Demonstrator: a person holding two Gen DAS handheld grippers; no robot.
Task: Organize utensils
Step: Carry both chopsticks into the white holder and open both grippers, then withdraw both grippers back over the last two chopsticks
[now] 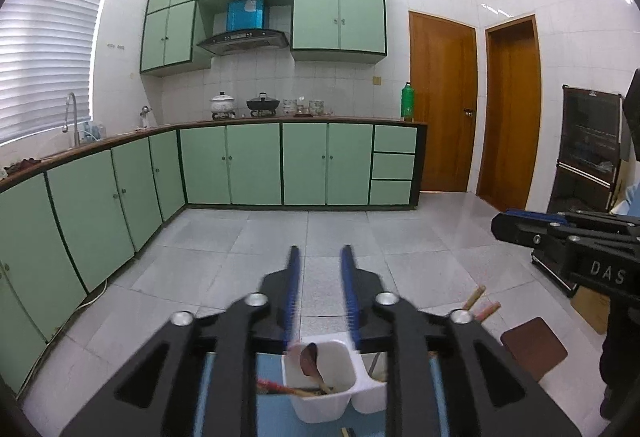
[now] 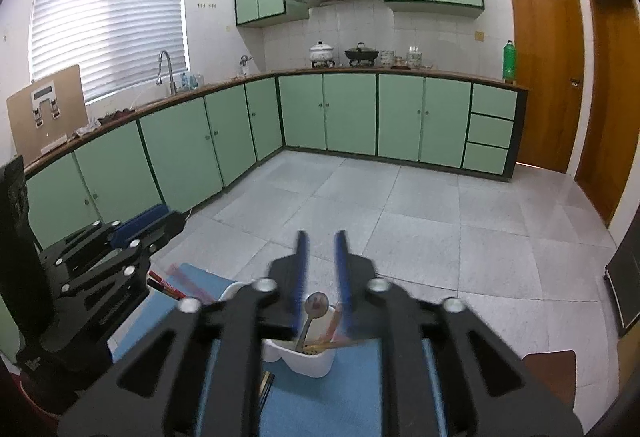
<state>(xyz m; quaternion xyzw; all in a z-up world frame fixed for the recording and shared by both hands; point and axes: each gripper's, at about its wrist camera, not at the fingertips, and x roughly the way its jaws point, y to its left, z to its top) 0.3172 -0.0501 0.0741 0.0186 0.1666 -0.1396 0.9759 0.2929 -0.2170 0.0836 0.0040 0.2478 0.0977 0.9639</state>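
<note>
utensil holder [image 1: 320,393]: white plastic caddy with two compartments, standing on a blue mat [image 2: 320,405] at the near edge of both views, just below the fingers.
brown spoon [image 1: 309,359]: leans in the left compartment in the left wrist view, bowl up; beside it lie red-tipped chopsticks [image 1: 276,388].
metal spoon [image 2: 316,307]: stands bowl up in the compartment under the right gripper, with orange-handled sticks [image 2: 334,329] beside it.
handling: judged light, stiff and slim; the metal spoon looks slippery, so take it on the shaft just under the bowl; the caddy seems light enough to tip if a utensil is dragged sideways.
left gripper [image 1: 320,273]: jaws part open, nothing between the blue pads, hovering over the caddy.
right gripper [image 2: 320,257]: jaws part open, empty, the metal spoon's bowl showing below the gap.
loose pieces: wooden handles [image 1: 478,303] poke up at the right of the left view; a brown board [image 1: 534,343] lies beyond.
in the way: the two grippers sit near each other over one small caddy; crowding is the likely snag.
surroundings: green kitchen cabinets [image 1: 256,163] well apart.
</note>
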